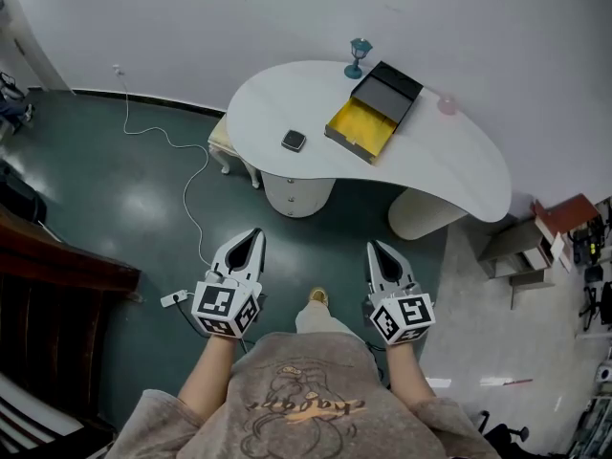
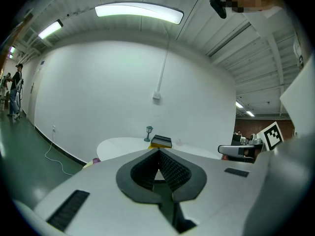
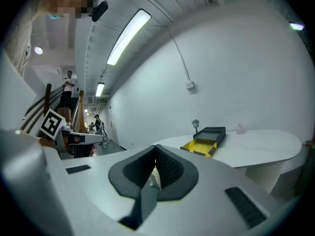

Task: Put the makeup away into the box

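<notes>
A black box with an open yellow drawer (image 1: 373, 113) lies on the white curved table (image 1: 459, 165). A small dark square makeup compact (image 1: 294, 141) sits left of the box, and a small pink item (image 1: 447, 104) sits to its right. Both grippers hang over the green floor, well short of the table. My left gripper (image 1: 254, 232) is shut and holds nothing, and so is my right gripper (image 1: 373, 247). The left gripper view shows the shut tips (image 2: 158, 150) pointing toward the box (image 2: 160, 142). In the right gripper view the shut tips (image 3: 156, 146) sit left of the box (image 3: 205, 140).
A teal lamp figurine (image 1: 358, 57) stands behind the box. A white cable (image 1: 182, 180) runs across the floor to a power strip (image 1: 175, 298). A cream stool (image 1: 223, 142) and two round pedestals (image 1: 296, 194) are under the table. Dark wooden furniture (image 1: 57, 285) is left, shelves (image 1: 535, 242) right.
</notes>
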Demonstrator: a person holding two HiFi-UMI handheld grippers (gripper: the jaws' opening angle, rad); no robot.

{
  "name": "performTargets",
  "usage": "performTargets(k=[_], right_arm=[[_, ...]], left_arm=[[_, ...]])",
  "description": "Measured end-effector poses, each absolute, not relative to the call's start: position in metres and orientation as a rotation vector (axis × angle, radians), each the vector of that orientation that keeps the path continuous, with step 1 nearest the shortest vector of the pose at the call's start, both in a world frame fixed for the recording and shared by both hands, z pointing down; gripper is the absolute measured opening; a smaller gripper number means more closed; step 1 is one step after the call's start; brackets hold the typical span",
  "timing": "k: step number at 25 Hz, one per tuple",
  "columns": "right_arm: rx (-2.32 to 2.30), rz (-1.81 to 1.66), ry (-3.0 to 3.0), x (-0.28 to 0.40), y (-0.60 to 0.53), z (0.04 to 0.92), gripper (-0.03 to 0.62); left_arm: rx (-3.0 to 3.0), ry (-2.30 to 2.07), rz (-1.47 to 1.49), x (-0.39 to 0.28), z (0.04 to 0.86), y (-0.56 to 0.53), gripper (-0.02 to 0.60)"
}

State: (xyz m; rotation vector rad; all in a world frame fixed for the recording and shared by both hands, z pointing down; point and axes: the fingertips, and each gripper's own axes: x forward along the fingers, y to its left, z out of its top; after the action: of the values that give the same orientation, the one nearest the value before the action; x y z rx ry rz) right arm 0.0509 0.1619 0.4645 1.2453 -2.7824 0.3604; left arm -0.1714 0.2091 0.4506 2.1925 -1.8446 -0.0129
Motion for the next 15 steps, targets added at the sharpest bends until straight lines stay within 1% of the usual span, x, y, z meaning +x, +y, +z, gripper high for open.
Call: performTargets(k=[15], right_arm=[[1.114, 0.332, -2.820, 0.058, 0.044, 0.467, 0.003]], left_arm=[[2.129, -1.936, -0.030, -0.155, 0.449, 0.095, 0.020]])
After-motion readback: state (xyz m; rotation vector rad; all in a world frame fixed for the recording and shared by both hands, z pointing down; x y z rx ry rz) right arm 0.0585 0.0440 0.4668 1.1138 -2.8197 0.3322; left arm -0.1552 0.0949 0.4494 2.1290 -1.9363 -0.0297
